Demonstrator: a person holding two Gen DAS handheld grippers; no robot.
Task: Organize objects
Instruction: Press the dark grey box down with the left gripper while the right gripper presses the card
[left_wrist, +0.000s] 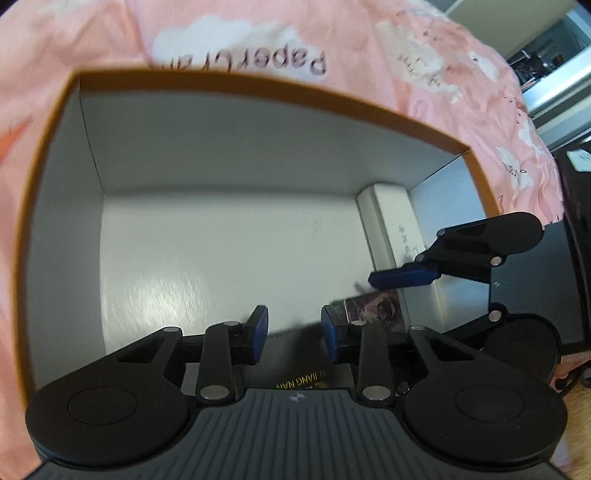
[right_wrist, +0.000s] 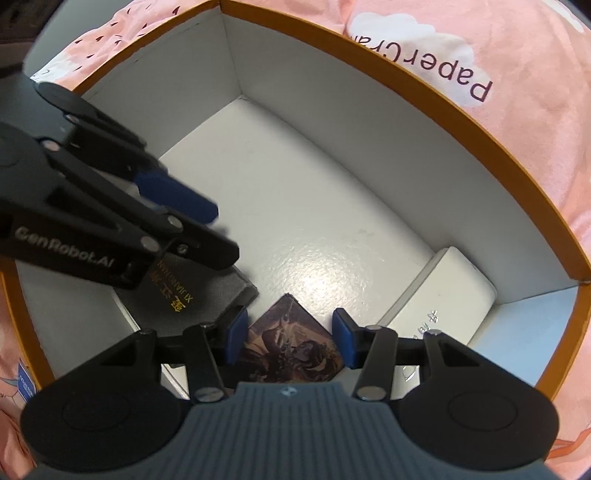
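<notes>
- both grippers, left gripper (left_wrist: 294, 334) and right gripper (right_wrist: 290, 341), hang released, gripping nothing, inside the orange-rimmed box (right_wrist: 461, 110)
- risk imo: right one straddles the picture card (right_wrist: 291, 350) by the near wall, and a clumsy pinch shoves it under the grey case (right_wrist: 184, 291)

The cardboard box (right_wrist: 461, 122) has a glossy white floor and matt orange rim. It lies on soft pink cloth (left_wrist: 424, 74). The grey case (right_wrist: 207, 284) looks like matt fabric; the white box (right_wrist: 454, 288) smooth.
</notes>
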